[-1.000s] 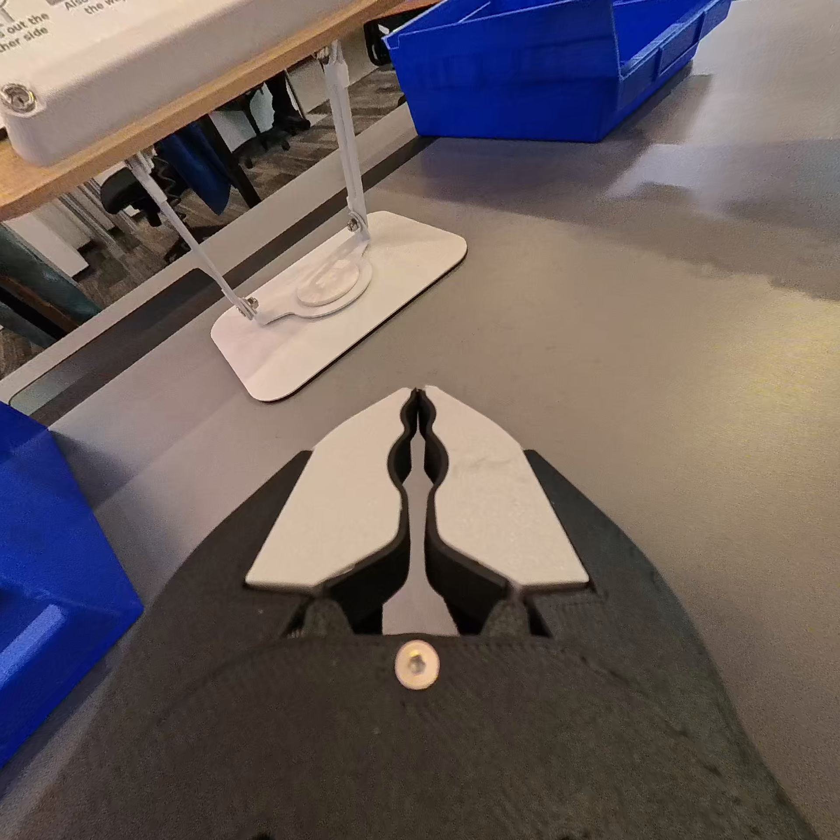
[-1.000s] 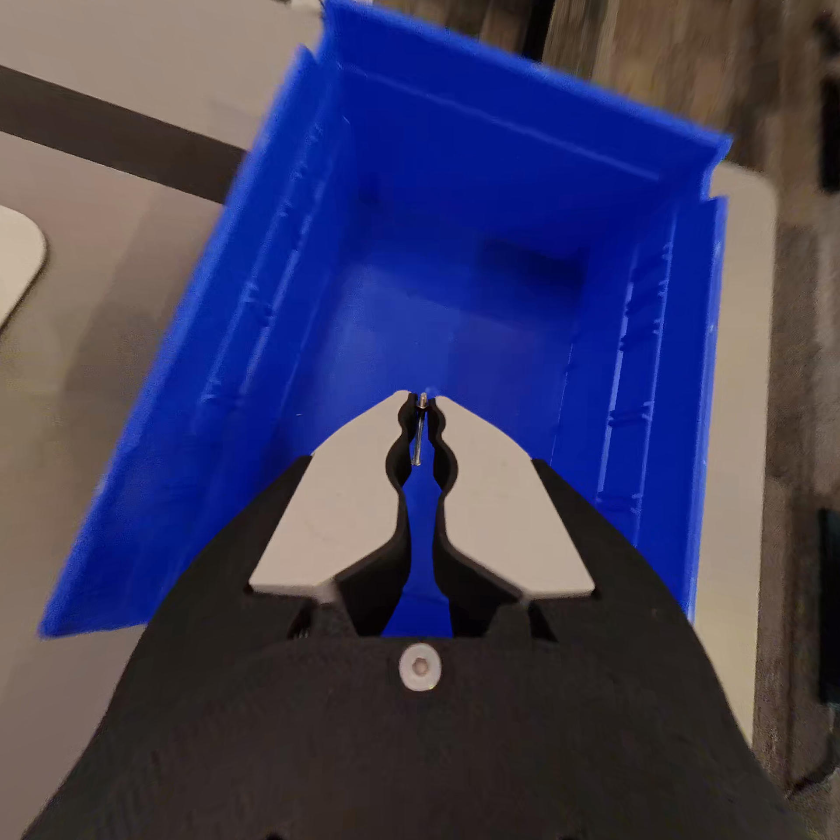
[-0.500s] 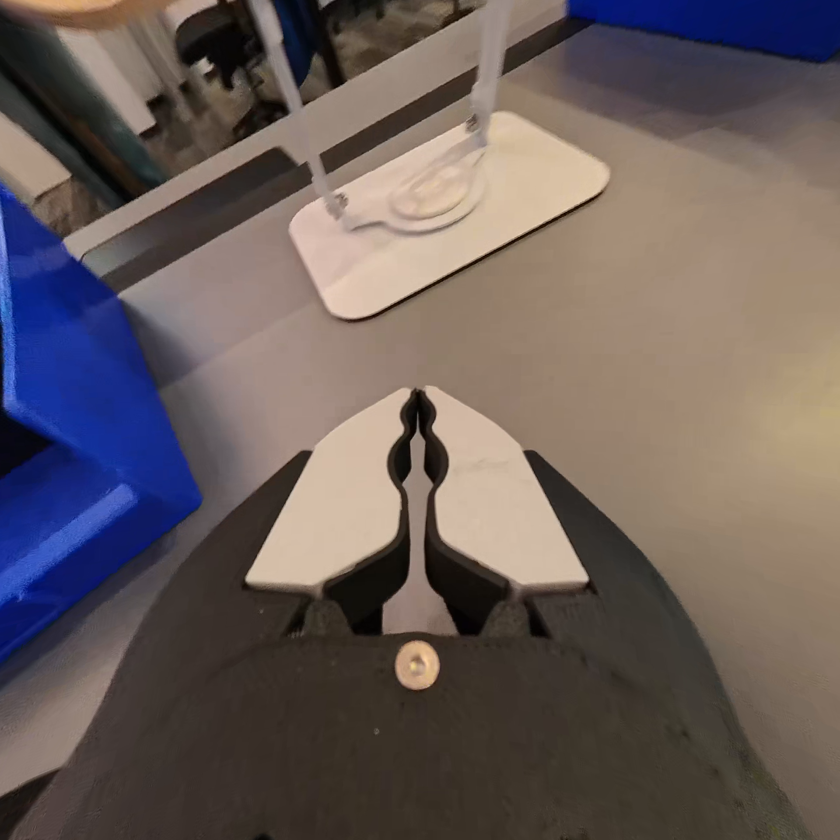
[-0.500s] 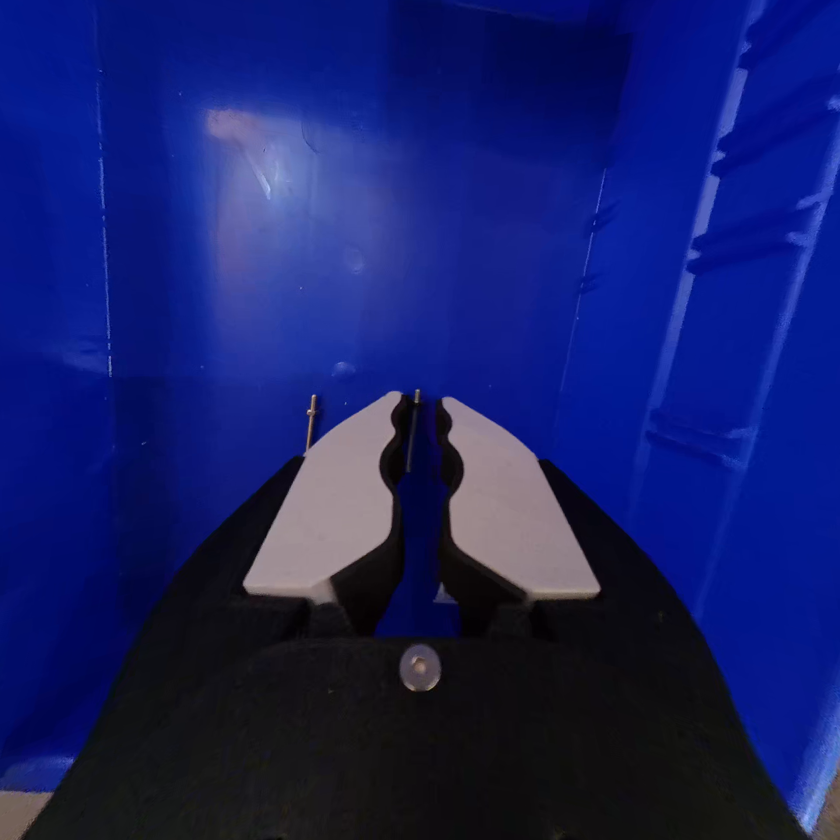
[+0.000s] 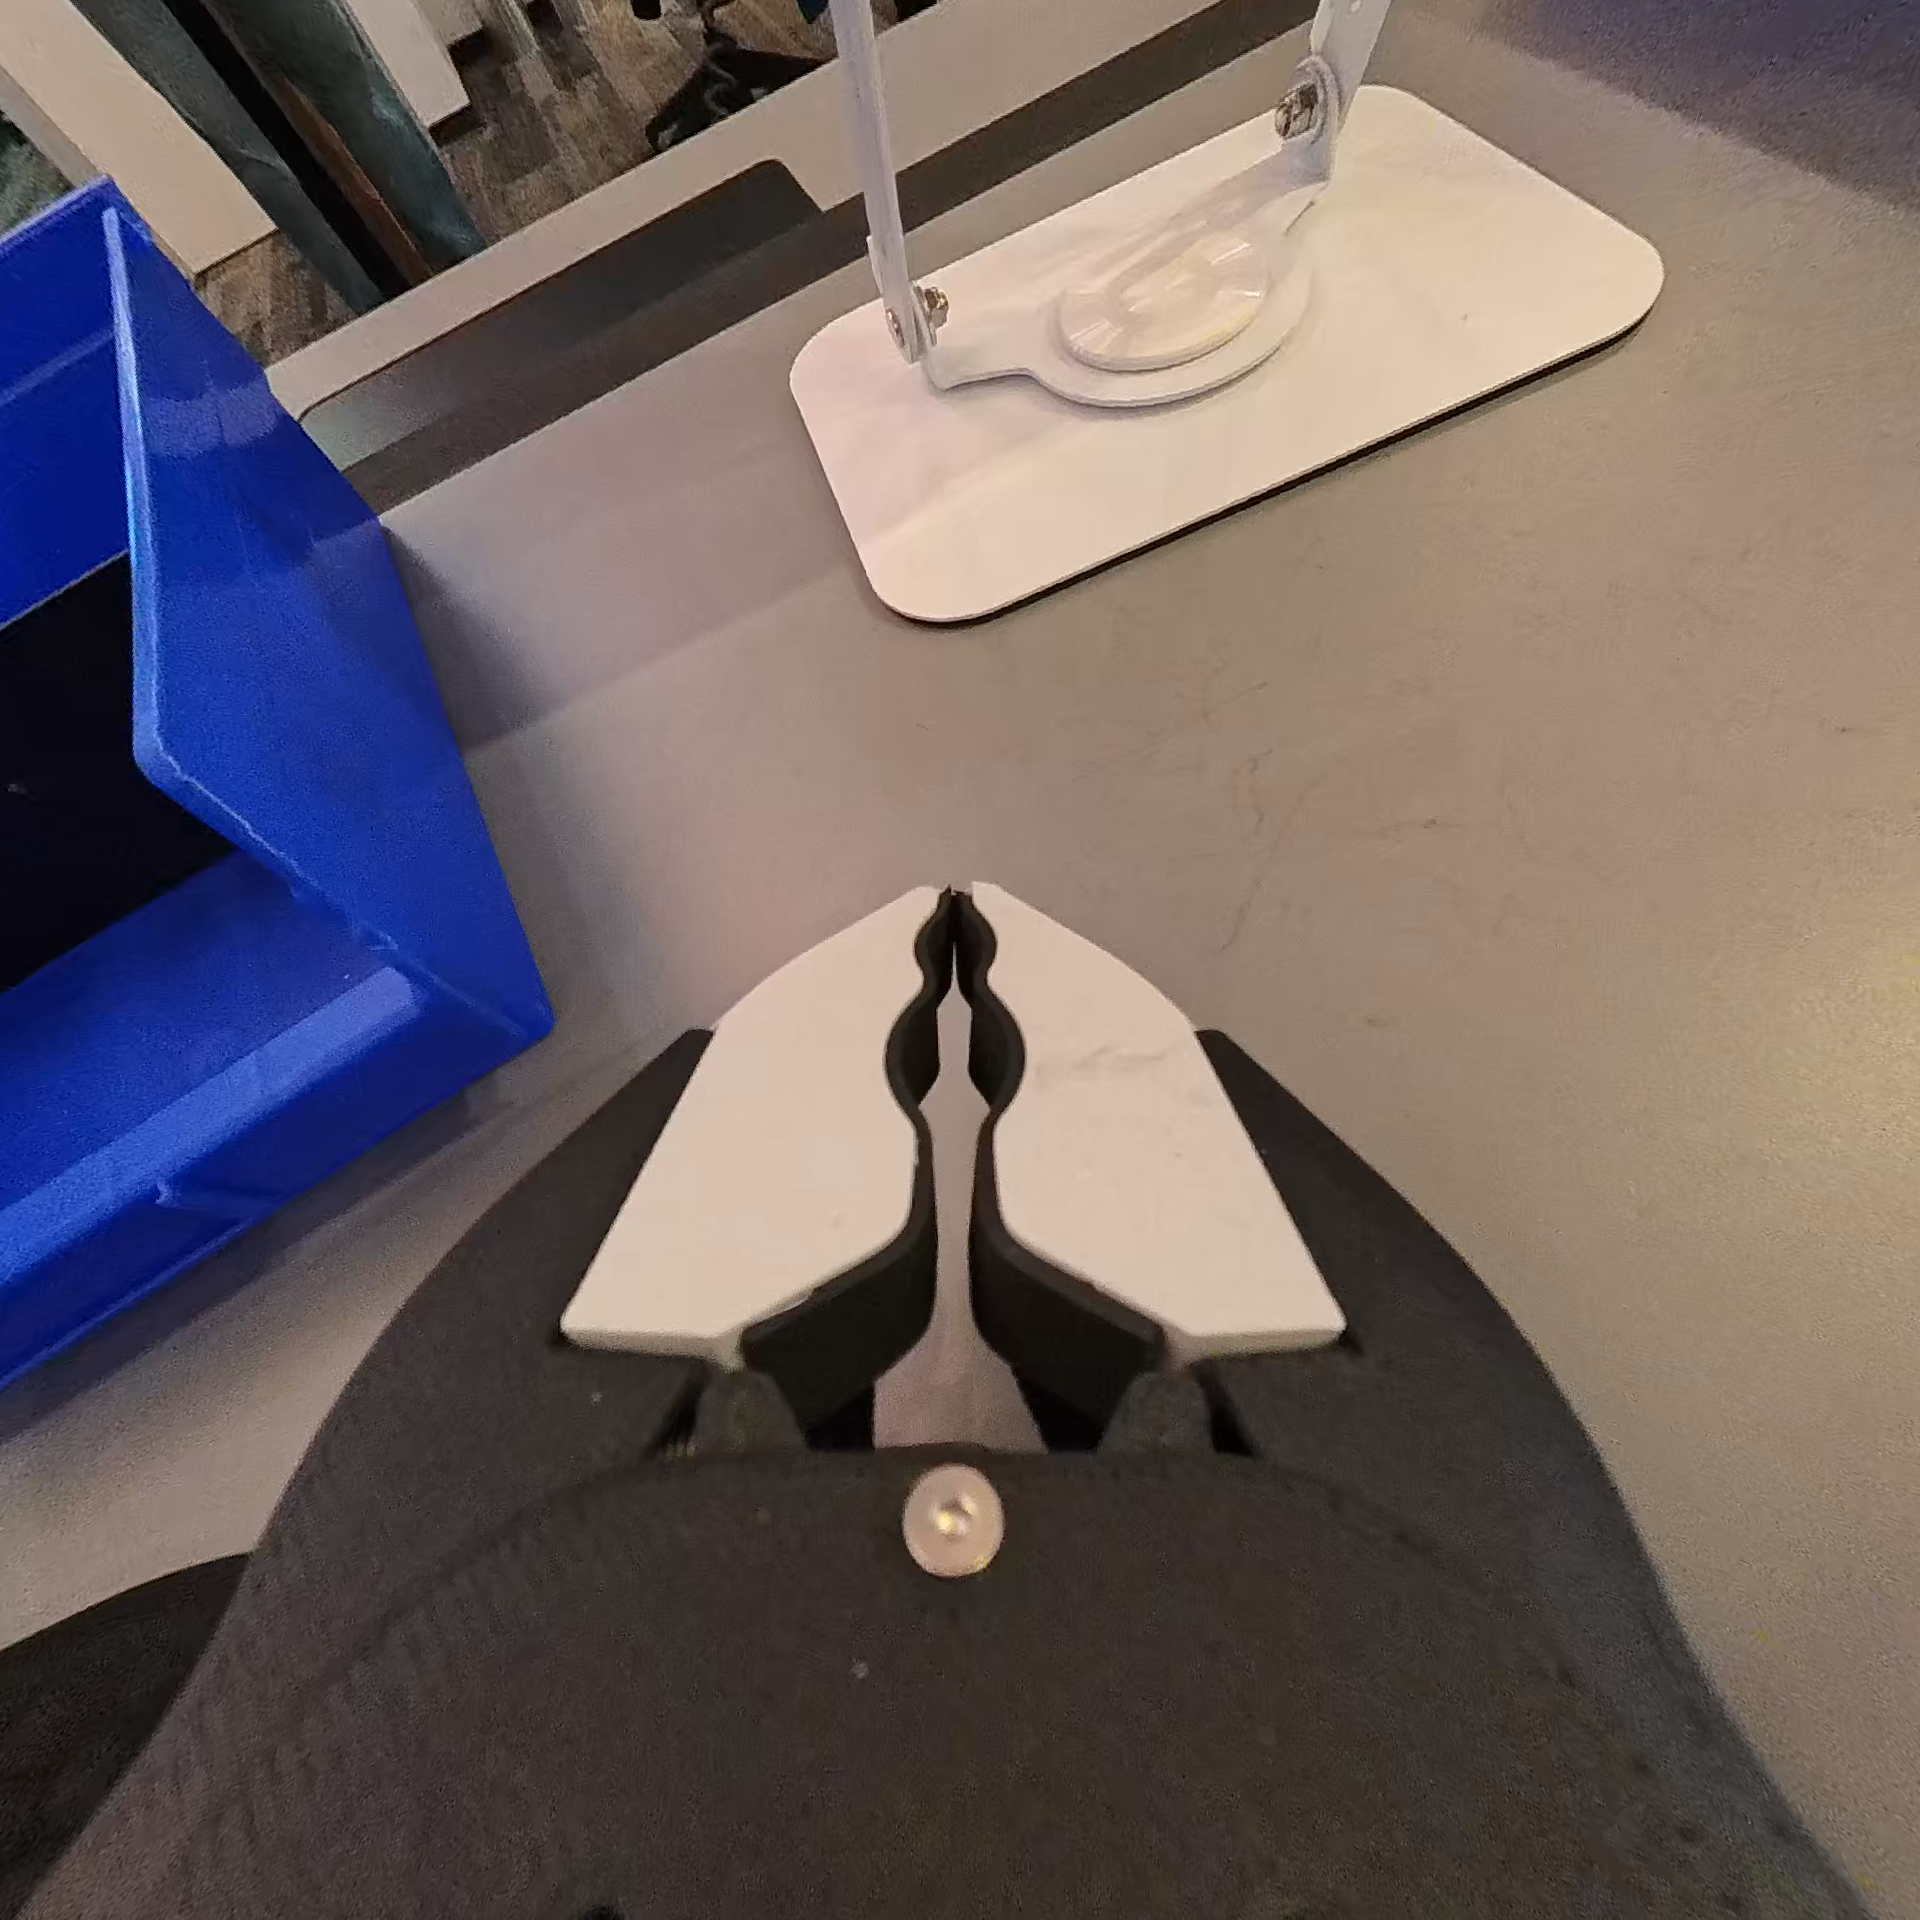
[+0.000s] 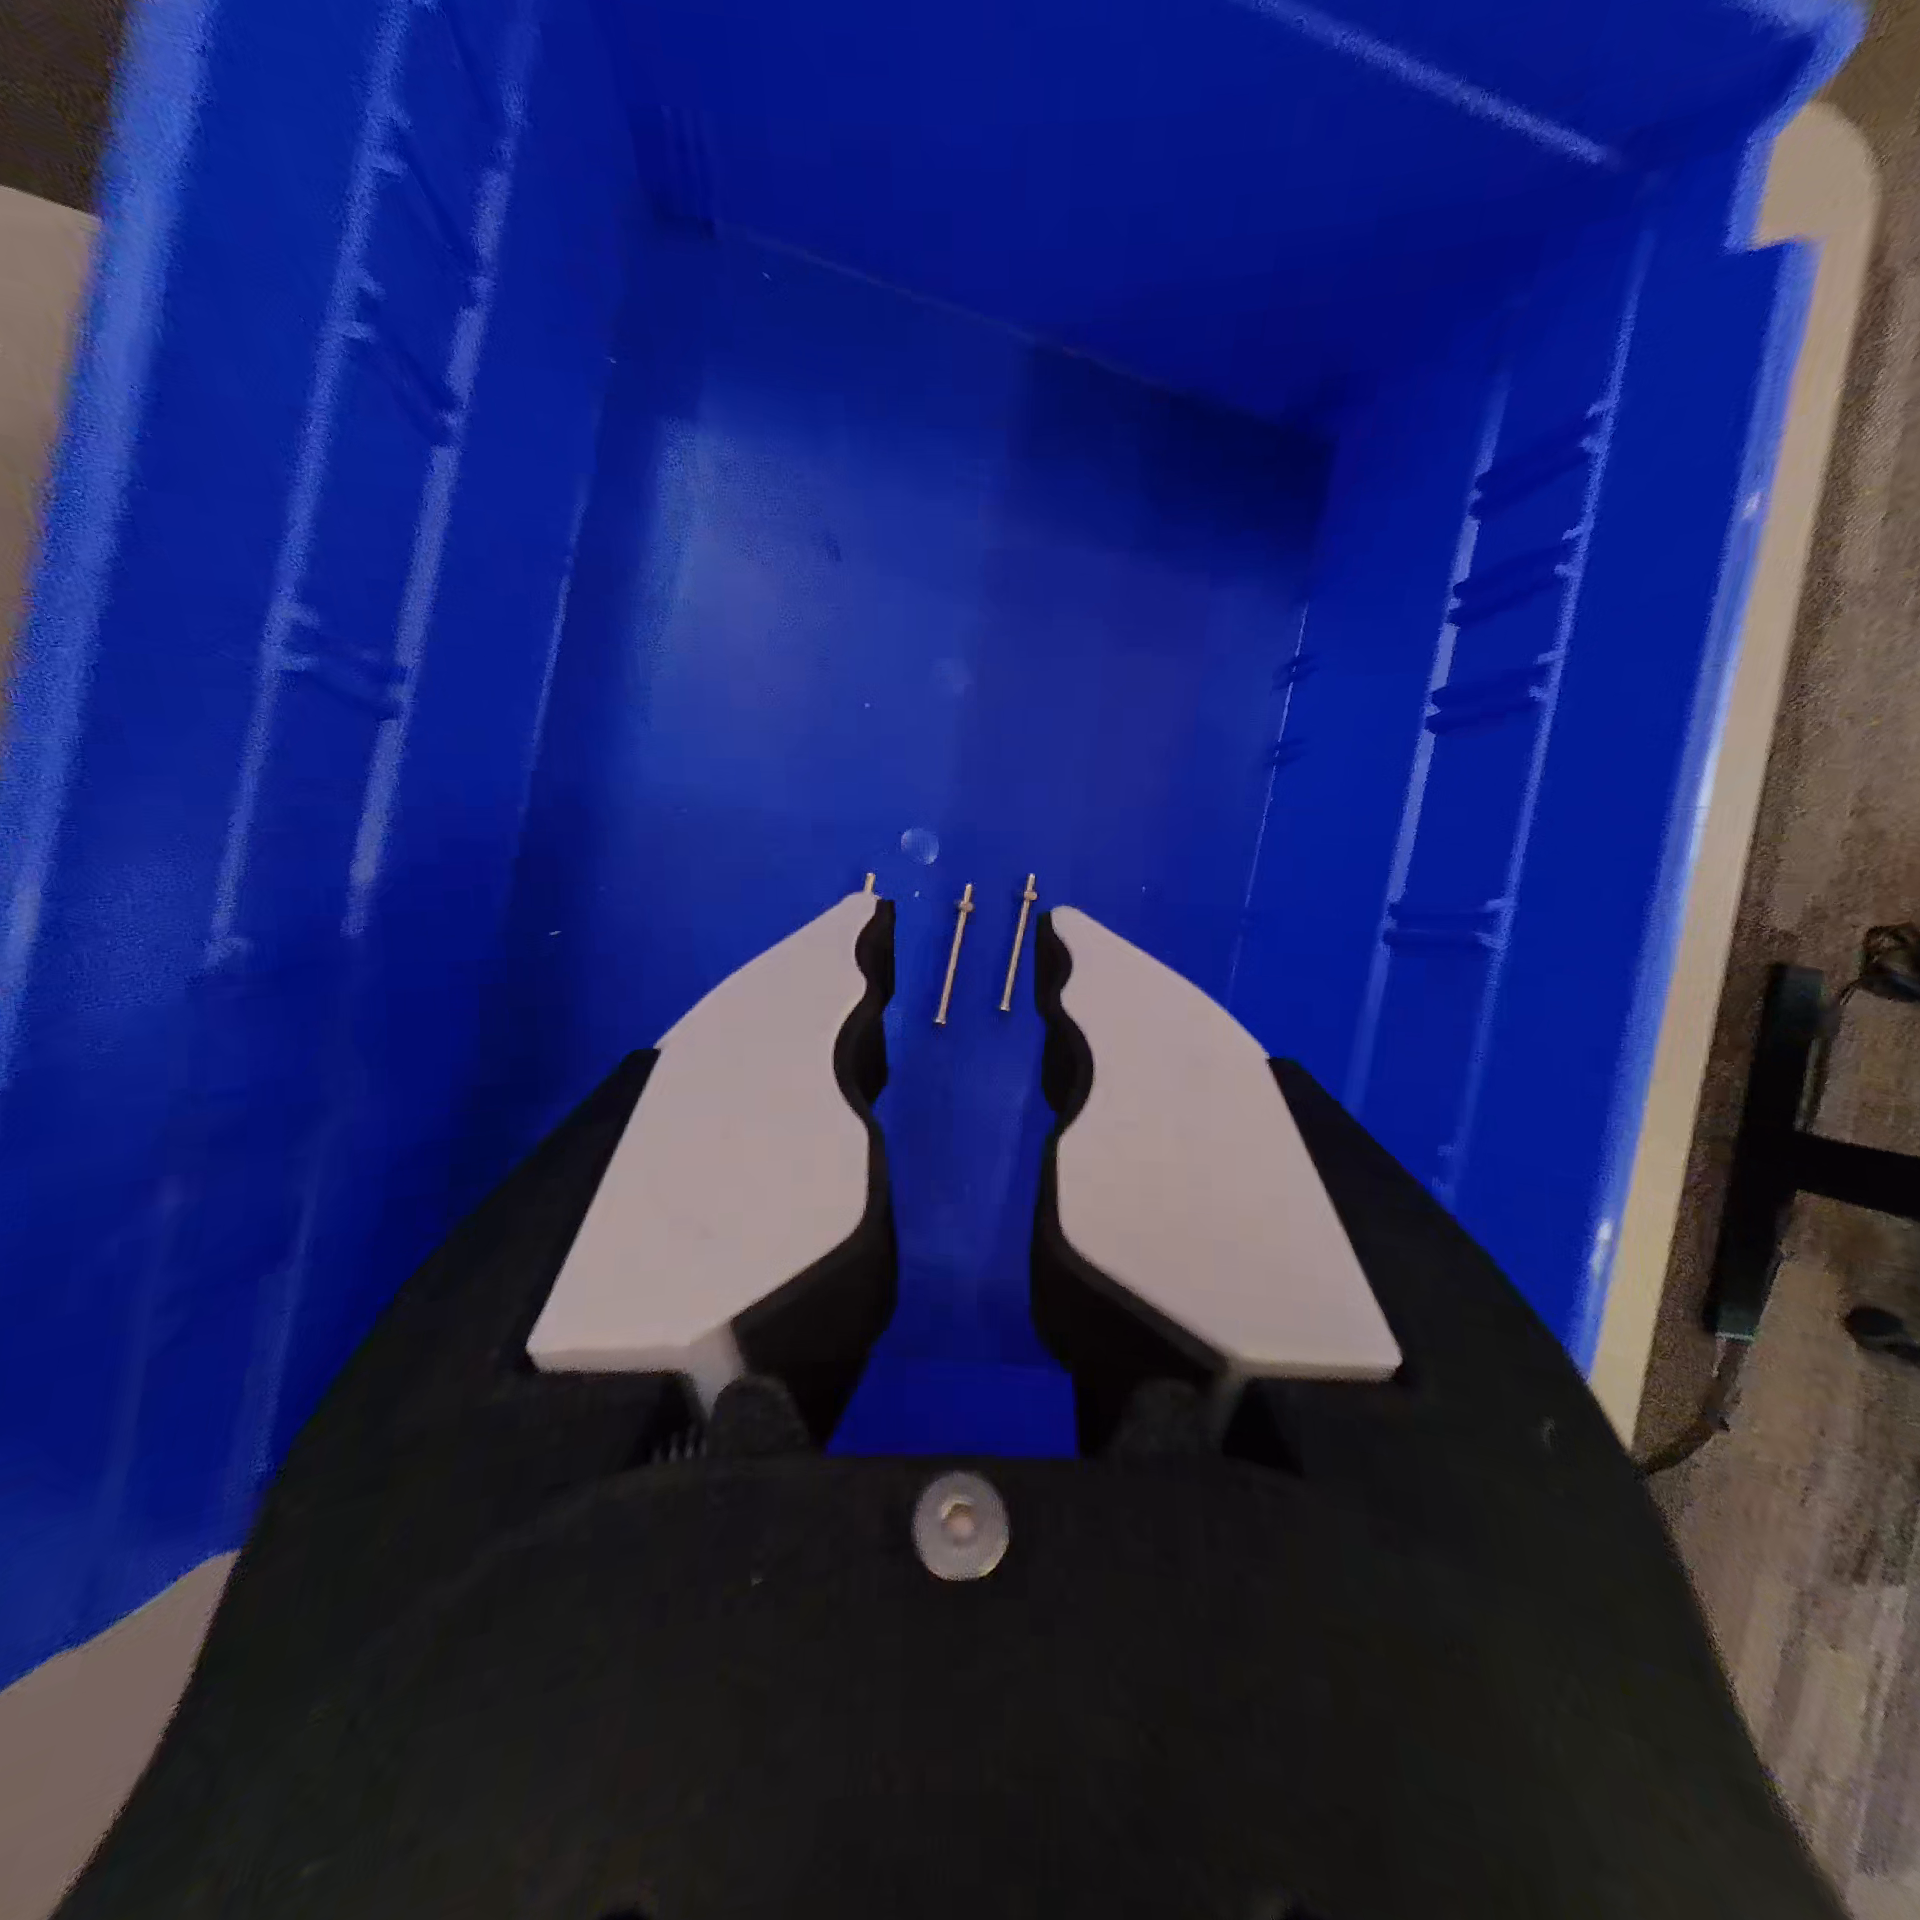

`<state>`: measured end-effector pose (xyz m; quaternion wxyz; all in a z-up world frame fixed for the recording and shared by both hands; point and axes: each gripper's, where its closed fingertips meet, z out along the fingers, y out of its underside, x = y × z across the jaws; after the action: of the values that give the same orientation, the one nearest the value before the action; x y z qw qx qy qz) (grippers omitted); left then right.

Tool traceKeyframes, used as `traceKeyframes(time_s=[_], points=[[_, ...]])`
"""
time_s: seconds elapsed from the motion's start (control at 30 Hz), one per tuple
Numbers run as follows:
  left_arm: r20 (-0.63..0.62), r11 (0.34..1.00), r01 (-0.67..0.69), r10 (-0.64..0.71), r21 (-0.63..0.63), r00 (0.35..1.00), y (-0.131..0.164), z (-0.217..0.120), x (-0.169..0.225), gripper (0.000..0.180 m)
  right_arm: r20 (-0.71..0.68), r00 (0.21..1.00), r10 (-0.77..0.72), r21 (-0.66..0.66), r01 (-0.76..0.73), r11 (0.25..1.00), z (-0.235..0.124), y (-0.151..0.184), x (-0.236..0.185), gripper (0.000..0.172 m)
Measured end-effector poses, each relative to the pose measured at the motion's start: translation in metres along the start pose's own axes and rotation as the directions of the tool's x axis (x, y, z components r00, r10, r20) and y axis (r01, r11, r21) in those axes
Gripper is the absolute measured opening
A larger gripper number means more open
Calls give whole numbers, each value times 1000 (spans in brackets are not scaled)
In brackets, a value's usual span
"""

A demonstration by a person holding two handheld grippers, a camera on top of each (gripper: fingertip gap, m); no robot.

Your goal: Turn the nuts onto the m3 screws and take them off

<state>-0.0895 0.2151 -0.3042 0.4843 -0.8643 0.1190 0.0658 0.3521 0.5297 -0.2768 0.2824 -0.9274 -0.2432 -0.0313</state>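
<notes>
In the right wrist view my right gripper (image 6: pixel 961 914) is open over the floor of a blue bin (image 6: pixel 312 623). Two thin metal screws, each with a small nut near its far end, lie side by side on the bin floor between the fingers: one on the left (image 6: pixel 954 956) and one on the right (image 6: pixel 1017 945). Neither finger touches them. The tip of a third screw (image 6: pixel 869 883) peeks out past the left fingertip. In the left wrist view my left gripper (image 5: pixel 956 894) is shut with nothing visible between its pads, low over the grey table (image 5: pixel 1455 831).
A second blue bin (image 5: pixel 291 727) stands on the table to the left of the left gripper. A white stand base (image 5: pixel 1247 416) with thin white legs sits ahead of it. The table edge and floor lie to the right of the right gripper's bin (image 6: pixel 1766 1039). Left tips to right tips: about 55 centimetres.
My right gripper went down into the bin, opened and let go of the screw, which now lies on the bin floor; the gripper has since pulled back. My left gripper stayed shut and swung toward the left bin.
</notes>
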Motion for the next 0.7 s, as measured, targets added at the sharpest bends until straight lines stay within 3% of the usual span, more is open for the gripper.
traceKeyframes(time_s=[0.27, 0.4, 0.5, 0.7], points=[[1, 1000, -6, 6, 8, 1000, -1, -2, -1, 0, -47, 997, -63, 138, 69, 988, -58, -16, -21, 26], [5, 1000, -4, 4, 10, 1000, -1, -3, -3, 0, -58, 991, -117, 253, 128, 959, -96, -28, -51, 23], [8, 1000, -2, 2, 13, 1000, 0, -4, -6, 0, -50, 978, -202, 320, 208, 924, -119, -32, -93, 22], [10, 999, 15, -15, 37, 1000, -1, -14, -20, 0, 119, 918, -378, 503, 272, 820, -145, -28, -213, 14]])
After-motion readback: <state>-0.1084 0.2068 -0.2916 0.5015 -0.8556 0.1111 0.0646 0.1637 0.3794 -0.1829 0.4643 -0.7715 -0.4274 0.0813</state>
